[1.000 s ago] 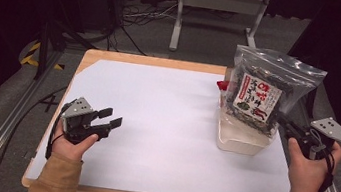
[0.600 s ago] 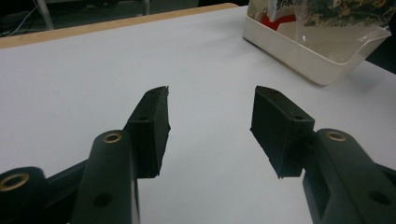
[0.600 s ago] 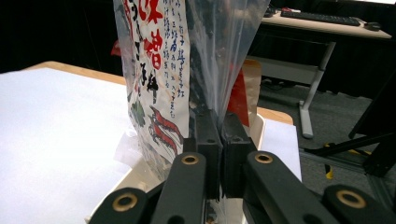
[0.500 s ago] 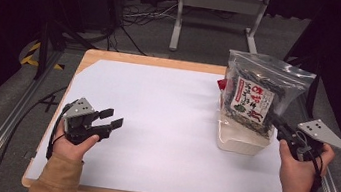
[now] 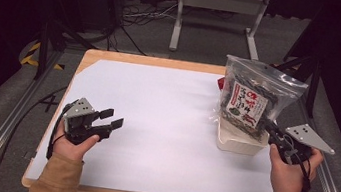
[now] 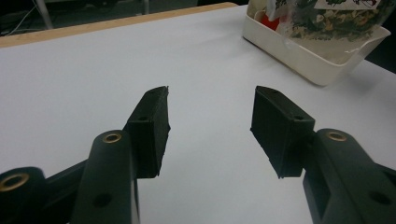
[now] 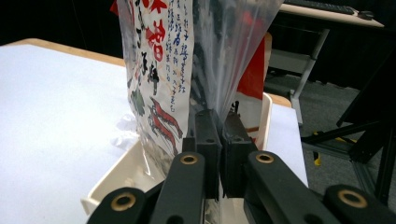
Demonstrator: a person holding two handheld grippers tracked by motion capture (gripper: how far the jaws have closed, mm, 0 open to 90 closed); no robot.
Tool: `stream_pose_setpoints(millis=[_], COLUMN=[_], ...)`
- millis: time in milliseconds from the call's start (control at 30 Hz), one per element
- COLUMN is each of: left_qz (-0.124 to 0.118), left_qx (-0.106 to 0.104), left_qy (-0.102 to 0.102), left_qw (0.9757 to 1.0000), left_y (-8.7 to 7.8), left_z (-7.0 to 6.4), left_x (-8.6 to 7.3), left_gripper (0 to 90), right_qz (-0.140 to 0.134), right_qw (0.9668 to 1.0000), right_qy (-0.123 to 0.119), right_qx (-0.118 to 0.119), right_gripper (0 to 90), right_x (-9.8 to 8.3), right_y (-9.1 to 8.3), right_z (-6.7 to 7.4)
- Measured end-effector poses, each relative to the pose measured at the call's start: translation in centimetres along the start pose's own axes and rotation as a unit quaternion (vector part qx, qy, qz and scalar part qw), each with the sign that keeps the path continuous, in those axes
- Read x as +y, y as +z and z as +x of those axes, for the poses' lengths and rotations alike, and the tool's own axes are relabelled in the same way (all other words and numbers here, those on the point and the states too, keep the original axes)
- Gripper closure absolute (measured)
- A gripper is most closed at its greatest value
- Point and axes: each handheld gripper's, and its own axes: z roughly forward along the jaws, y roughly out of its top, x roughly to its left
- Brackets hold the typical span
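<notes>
High view: right tool (image 5: 269,128) clamps snack bag (image 5: 253,100) upright, long axis vertical, directly over white tray (image 5: 238,141) far right of bench; left-gripper view: left tool (image 6: 210,126) jaws apart, empty, tray (image 6: 308,56) far-right; right-gripper view: jaws pinch the bag's (image 7: 159,74) edge.

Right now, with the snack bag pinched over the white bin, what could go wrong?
The right gripper is shut on only the thin edge of the snack bag, so the slick plastic could slip out. The bag is taller than the shallow white bin, so it may topple once released. The left gripper hangs open far across the table, too far to steady anything.
</notes>
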Motion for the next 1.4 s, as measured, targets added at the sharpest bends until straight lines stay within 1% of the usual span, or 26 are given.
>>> stream_pose_setpoints(millis=[67, 133, 267, 367, 433, 633, 700, 733, 833, 867, 933, 1000, 1100, 1233, 1300, 1400], left_qz=[0.001, 0.001, 0.002, 0.002, 0.003, 0.003, 0.003, 0.003, 0.005, 0.006, 0.004, 0.004, 0.006, 0.007, 0.009, 0.011], left_qx=[0.000, 0.000, -0.001, -0.002, -0.003, -0.005, -0.005, -0.007, -0.010, -0.011, -0.011, -0.012, -0.014, -0.014, -0.016, -0.015], left_qy=[0.001, 0.001, 0.000, 0.001, 0.000, 0.001, 0.000, 0.000, 0.004, 0.003, 0.005, 0.005, 0.005, 0.002, 0.003, 0.007], left_qw=[1.0000, 1.0000, 1.0000, 1.0000, 1.0000, 1.0000, 1.0000, 1.0000, 0.9999, 0.9999, 0.9999, 0.9999, 0.9999, 0.9999, 0.9998, 0.9998], left_y=[0.0, 0.0, 0.1, 0.1, 0.2, 0.3, 0.3, 0.4, 0.6, 0.7, 0.7, 0.8, 0.8, 0.9, 0.9, 1.0], left_z=[0.0, 0.0, 0.0, 0.0, 0.0, 0.0, 0.0, 0.0, 0.0, -0.1, -0.1, -0.1, -0.1, 0.0, 0.0, 0.0], left_x=[0.0, 0.0, 0.0, 0.0, 0.0, 0.0, 0.1, 0.1, 0.2, 0.2, 0.2, 0.3, 0.3, 0.2, 0.2, 0.2], left_gripper=[47.0, 46.9, 46.8, 46.8, 46.7, 46.7, 46.6, 46.6, 46.4, 46.4, 46.3, 46.3, 46.2, 45.9, 45.8, 45.7], right_qz=[0.004, 0.008, 0.010, 0.018, 0.023, 0.022, 0.022, 0.023, 0.030, 0.033, 0.033, 0.042, 0.046, 0.041, 0.039, 0.038], right_qw=[1.0000, 0.9999, 0.9999, 0.9998, 0.9997, 0.9997, 0.9997, 0.9996, 0.9995, 0.9994, 0.9994, 0.9991, 0.9989, 0.9991, 0.9992, 0.9992], right_qy=[0.001, -0.004, -0.001, 0.000, 0.003, 0.013, 0.010, 0.010, 0.000, -0.001, 0.001, 0.002, 0.000, 0.003, 0.007, 0.011], right_qx=[-0.003, -0.005, -0.003, -0.004, 0.000, -0.006, -0.010, -0.010, -0.012, -0.007, -0.004, 0.001, 0.004, -0.009, -0.008, -0.007], right_gripper=[87.6, 87.5, 87.4, 87.4, 87.4, 87.4, 87.5, 87.5, 87.4, 87.4, 87.4, 87.4, 87.5, 87.6, 87.5, 87.5], right_x=[-0.3, -0.7, -1.1, -1.5, -1.7, -1.5, -1.4, -1.4, -1.3, -1.3, -1.3, -1.3, -1.2, -0.6, -0.5, -0.6], right_y=[-0.1, -0.1, -0.3, -0.5, -0.7, -1.2, -1.3, -1.2, -0.7, -0.5, -0.3, 0.2, 0.6, -0.2, -0.6, -1.1], right_z=[0.3, 0.5, 0.6, 0.7, 0.9, 0.8, 0.9, 1.0, 1.5, 1.6, 1.6, 1.7, 1.5, 0.9, 0.5, 0.3])
